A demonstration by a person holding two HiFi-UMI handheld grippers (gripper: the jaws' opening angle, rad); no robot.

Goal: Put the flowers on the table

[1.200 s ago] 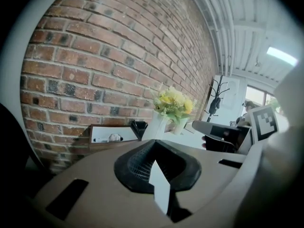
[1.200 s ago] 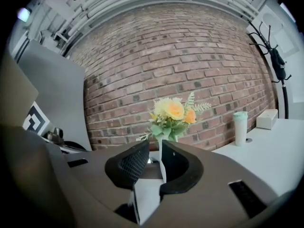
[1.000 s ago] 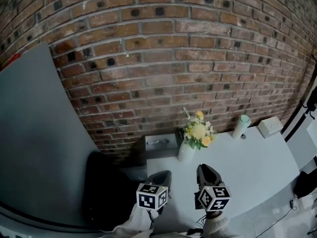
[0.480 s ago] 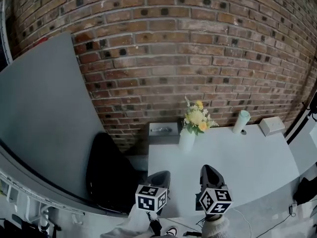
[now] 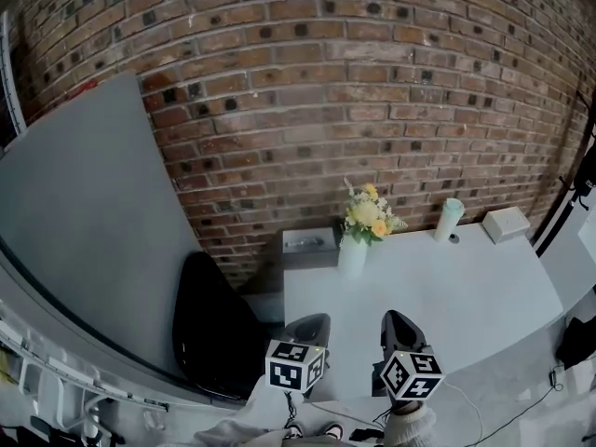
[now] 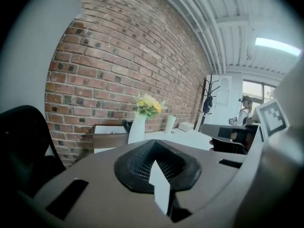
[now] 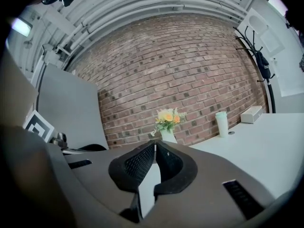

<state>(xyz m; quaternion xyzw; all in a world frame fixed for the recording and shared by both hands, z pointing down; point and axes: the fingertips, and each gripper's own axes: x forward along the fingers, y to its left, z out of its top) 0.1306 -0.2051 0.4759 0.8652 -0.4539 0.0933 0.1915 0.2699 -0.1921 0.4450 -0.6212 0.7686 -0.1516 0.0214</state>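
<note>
A bunch of yellow and white flowers (image 5: 370,214) stands upright in a white vase (image 5: 353,255) at the back left of the pale table (image 5: 466,291), close to the brick wall. Both grippers hover side by side over the table's near edge, well short of the vase. My left gripper (image 5: 310,324) has its jaws together with nothing in them, and so does my right gripper (image 5: 399,328). The flowers (image 6: 147,106) show far ahead past the left gripper (image 6: 154,144). They also show, as flowers (image 7: 167,117), beyond the right gripper (image 7: 155,145).
A pale green cup (image 5: 450,220) and a white box (image 5: 506,223) stand at the table's back right. A grey box (image 5: 309,242) sits against the wall left of the vase. A black chair (image 5: 209,329) and a grey panel (image 5: 84,231) are at the left. A person (image 6: 244,110) stands far off.
The head view has pulled back and risen, showing more of the grey panel and chair. Both grippers stay low at the near table edge; the vase has not moved.
</note>
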